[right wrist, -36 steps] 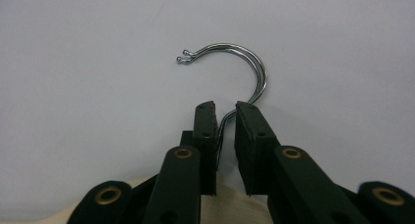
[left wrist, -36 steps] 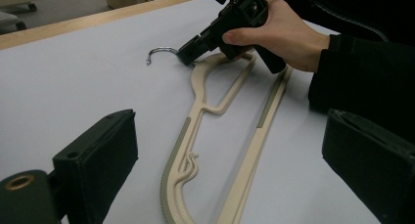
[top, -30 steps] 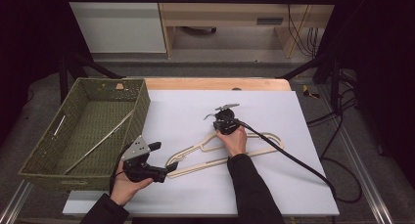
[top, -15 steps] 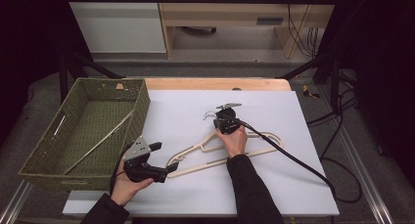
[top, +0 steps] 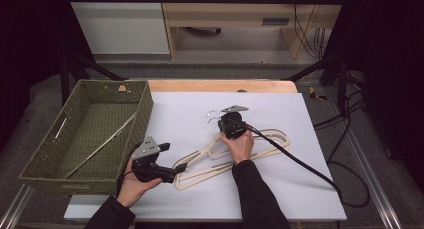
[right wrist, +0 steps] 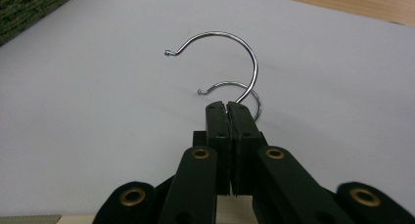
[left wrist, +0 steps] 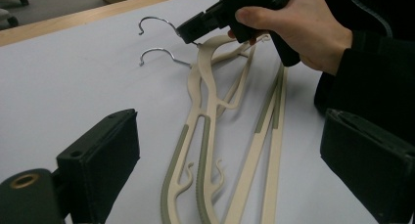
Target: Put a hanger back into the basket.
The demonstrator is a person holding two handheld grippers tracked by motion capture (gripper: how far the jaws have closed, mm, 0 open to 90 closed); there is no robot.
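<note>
Two cream hangers (top: 235, 154), grey-striped, flat on white surface (top: 310, 189) — right claw (right wrist: 229, 106) clenched on a wire hook (right wrist: 230, 53); left claw (left wrist: 230, 150) released.

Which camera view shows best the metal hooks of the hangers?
The right gripper view: both hooks are large and sharp, one pinched by the shut jaws. The left gripper view shows them farther off; the high view shows them tiny.

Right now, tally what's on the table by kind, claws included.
Hangers, cream plastic with metal hooks: 2 (upper hanger, lower hanger)
Basket, green woven: 1 (basket)
Claws: 2 (left claw open, right claw shut on the upper hanger's hook)
Total: 5
</note>
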